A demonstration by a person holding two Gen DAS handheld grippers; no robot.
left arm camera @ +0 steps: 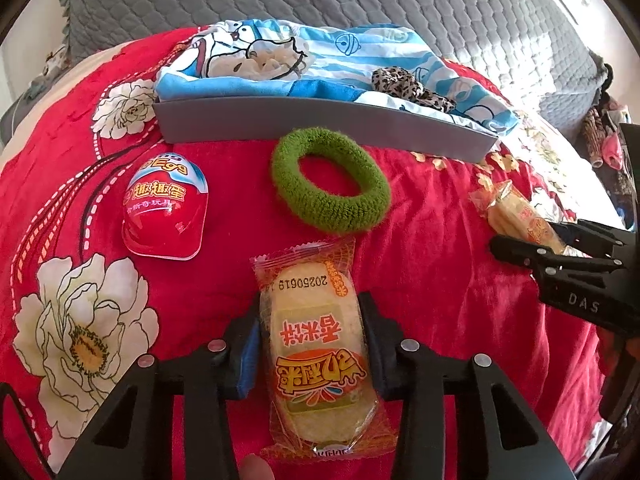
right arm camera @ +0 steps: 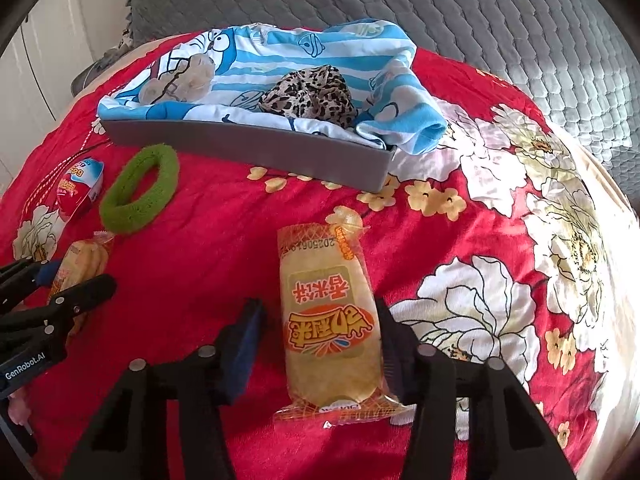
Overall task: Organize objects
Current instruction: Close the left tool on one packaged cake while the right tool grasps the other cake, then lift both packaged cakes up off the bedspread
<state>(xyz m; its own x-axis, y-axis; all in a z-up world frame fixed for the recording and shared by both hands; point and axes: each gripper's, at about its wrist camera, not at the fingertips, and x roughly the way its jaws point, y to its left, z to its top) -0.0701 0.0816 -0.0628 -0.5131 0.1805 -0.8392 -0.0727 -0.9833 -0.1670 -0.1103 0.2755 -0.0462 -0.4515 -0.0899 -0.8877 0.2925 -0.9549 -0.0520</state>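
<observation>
Jaws of the left gripper press on both sides of a rice cracker packet lying on the red floral bedspread, pads touching the wrapper. On the right gripper the jaws stand apart around a second cracker packet: the right pad is against its edge, the left pad clear of it.

Beyond the left packet a green fuzzy hair ring lies just ahead, between the packet and the grey tray, and a red toy egg sits to the ring's left. The tray stands at the far side, lined with a blue-and-white cartoon cloth that spills over its right end, and a leopard-print scrunchie rests on the cloth inside. For the right packet, open bedspread leads up to the tray's near wall. A grey quilted cover lies behind everything.
</observation>
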